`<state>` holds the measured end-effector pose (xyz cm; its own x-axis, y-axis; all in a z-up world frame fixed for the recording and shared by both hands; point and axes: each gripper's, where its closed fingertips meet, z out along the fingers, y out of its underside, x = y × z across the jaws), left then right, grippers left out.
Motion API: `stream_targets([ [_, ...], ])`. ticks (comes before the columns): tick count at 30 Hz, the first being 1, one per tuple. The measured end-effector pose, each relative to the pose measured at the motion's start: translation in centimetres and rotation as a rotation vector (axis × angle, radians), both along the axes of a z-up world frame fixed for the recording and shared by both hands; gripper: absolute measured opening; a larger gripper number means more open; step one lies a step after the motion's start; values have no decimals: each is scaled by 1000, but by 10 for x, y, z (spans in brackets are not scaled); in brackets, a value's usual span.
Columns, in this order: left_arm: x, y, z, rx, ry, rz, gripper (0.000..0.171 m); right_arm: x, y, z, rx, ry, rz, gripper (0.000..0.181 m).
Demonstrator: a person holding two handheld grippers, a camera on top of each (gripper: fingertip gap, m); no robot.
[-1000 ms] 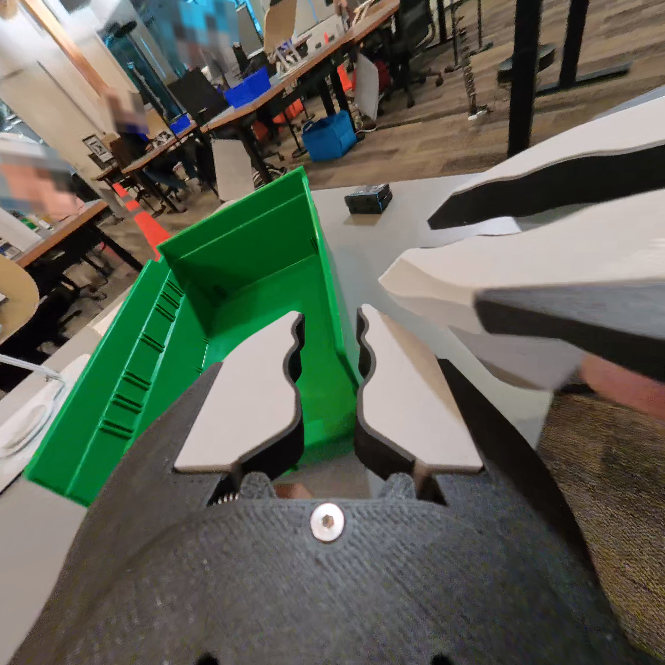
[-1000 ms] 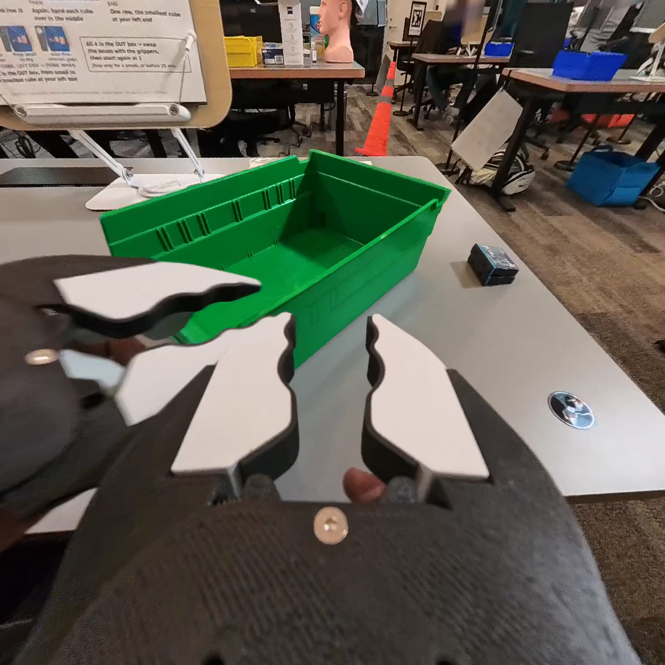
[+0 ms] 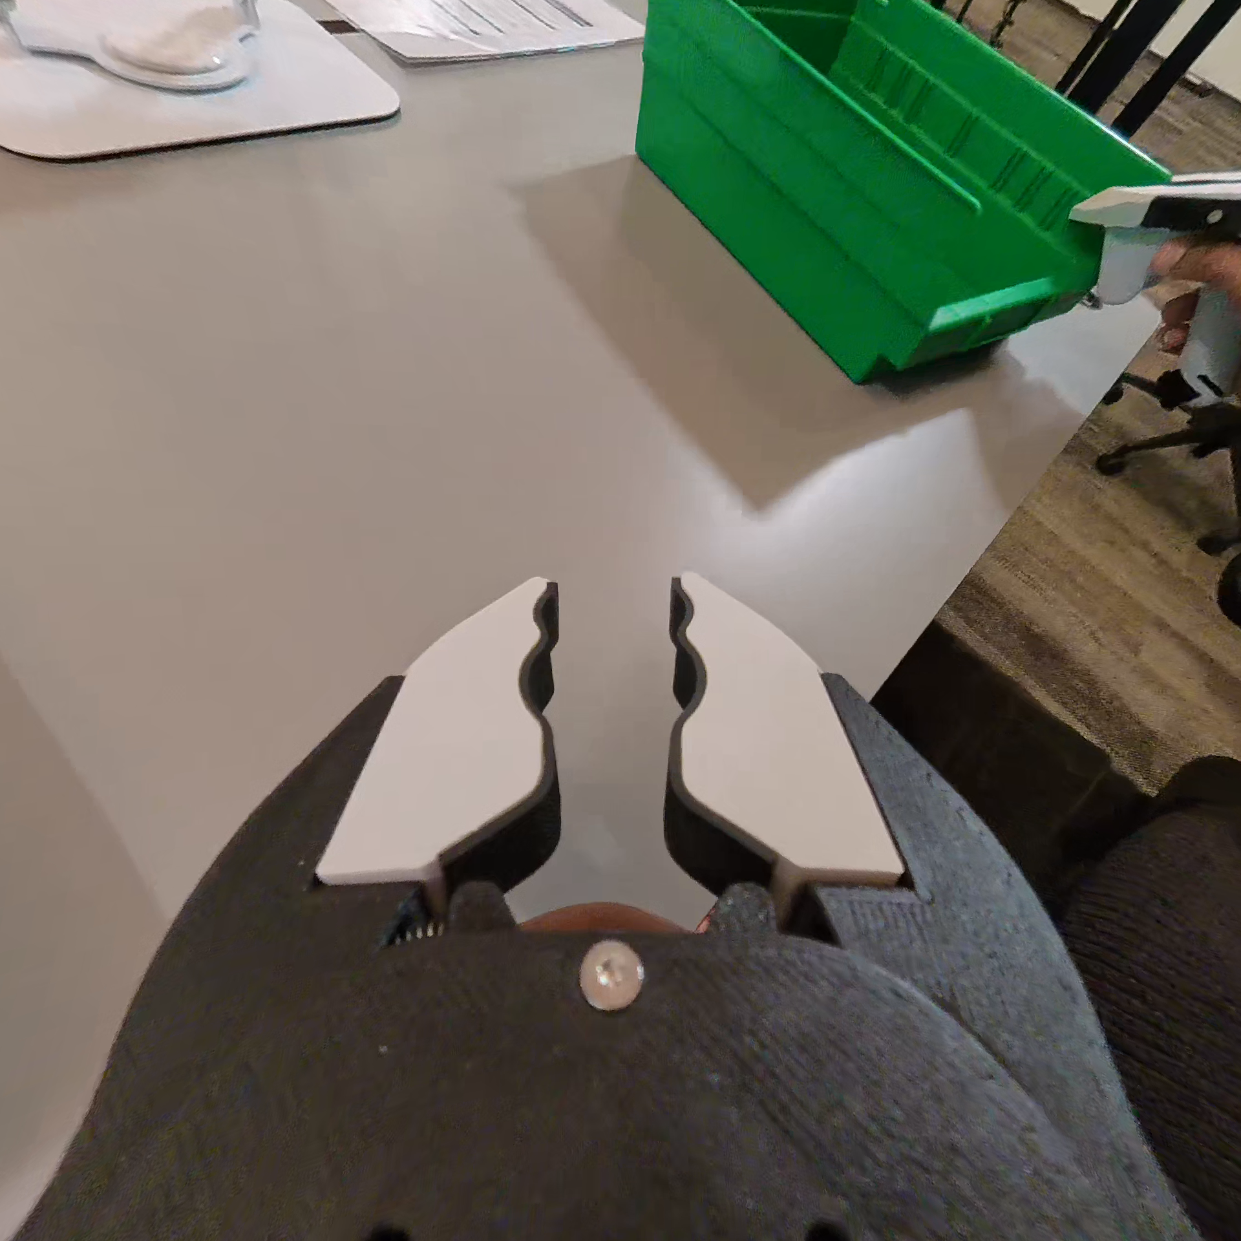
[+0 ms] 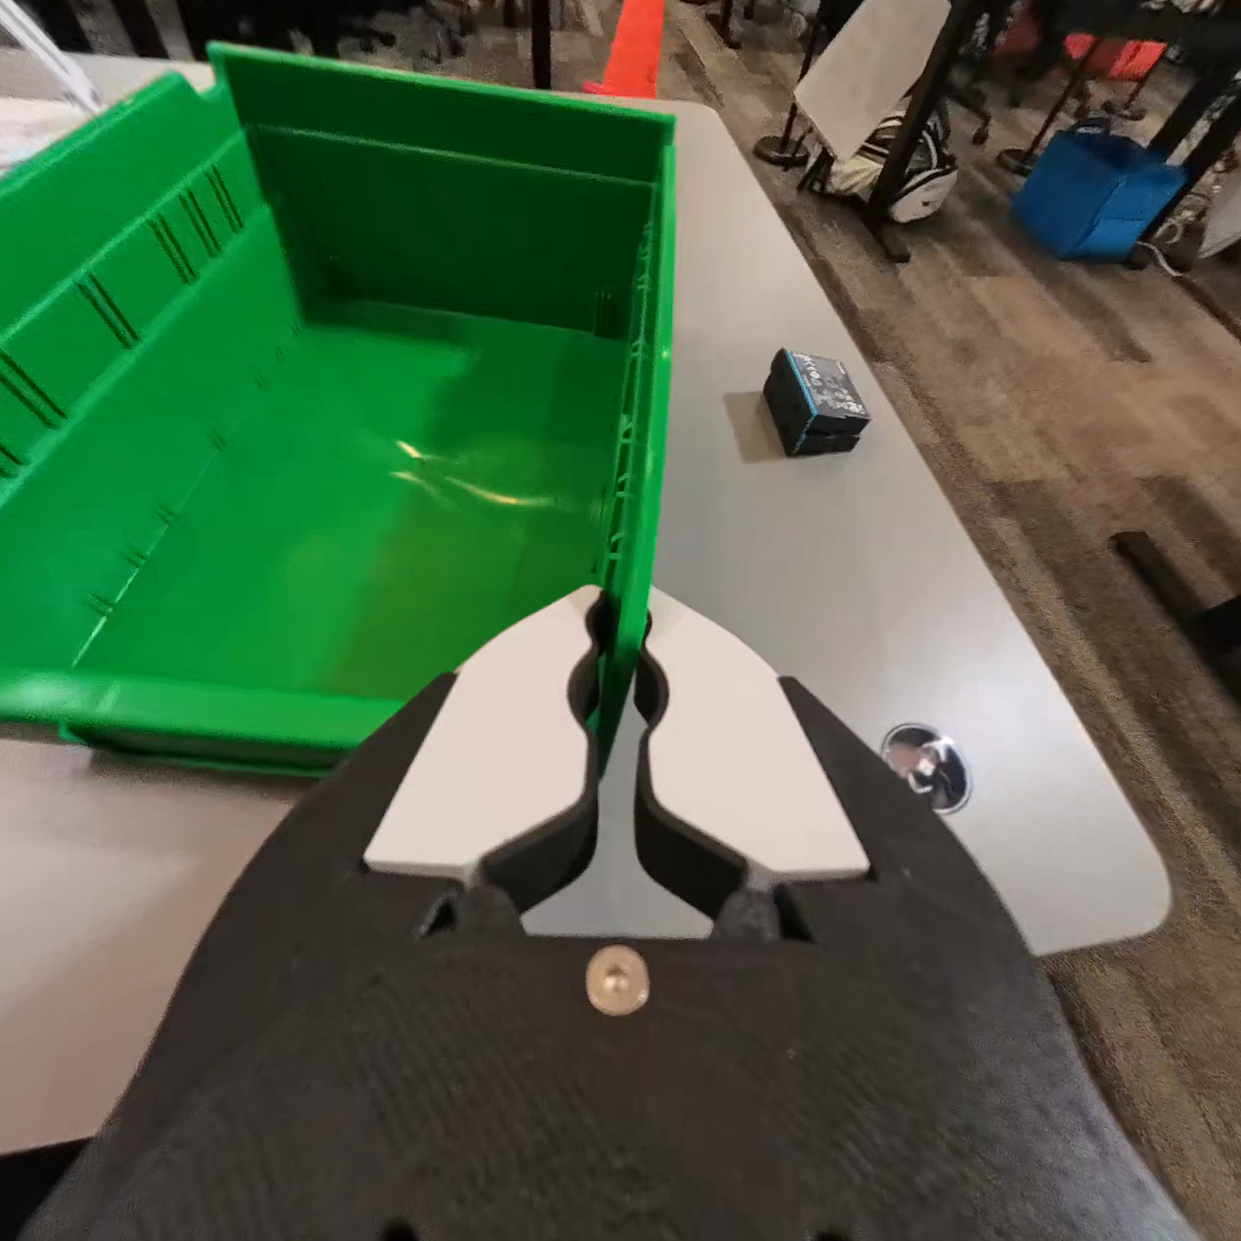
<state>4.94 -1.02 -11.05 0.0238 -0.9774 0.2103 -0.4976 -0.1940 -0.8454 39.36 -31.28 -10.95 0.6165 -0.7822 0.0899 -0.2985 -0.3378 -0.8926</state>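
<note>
A green plastic bin point(image 4: 336, 436) stands empty on the grey table point(image 4: 806, 571). My right gripper point(image 4: 621, 604) is shut on the bin's right side wall near its front corner, one finger inside and one outside. In the left wrist view the bin point(image 3: 839, 188) sits at the upper right, with the right gripper point(image 3: 1141, 208) on its near corner. My left gripper point(image 3: 614, 591) is open and empty over bare table, well left of the bin.
A small black box point(image 4: 816, 403) lies on the table right of the bin. A round metal cap point(image 4: 927, 765) sits in the tabletop near the right edge. A white pad point(image 3: 188, 101) and papers point(image 3: 497, 27) lie at the far left. Chairs and a blue bag point(image 4: 1094, 195) stand on the floor.
My right gripper moved forward and closed on the bin's right wall. My left gripper swung away from the bin to the left, over bare table, and stays open.
</note>
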Motion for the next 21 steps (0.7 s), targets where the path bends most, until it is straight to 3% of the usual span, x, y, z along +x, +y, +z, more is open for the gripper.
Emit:
stream_targets([
  [8,4,0,-6,-17,-3,-5,32,40,-13,2,-16,-98,206,7],
  [15,1,6,-16,19,35,0,32,69,-20,5,-54,-109,85,17],
  [17,2,6,-15,6,28,-1,32,74,-29,21,-143,-234,3,36],
  [19,2,5,-13,-14,17,3,31,70,-33,46,-187,-350,-27,37],
  [21,3,6,-9,-34,-4,11,31,57,-25,73,-123,-394,-3,37],
])
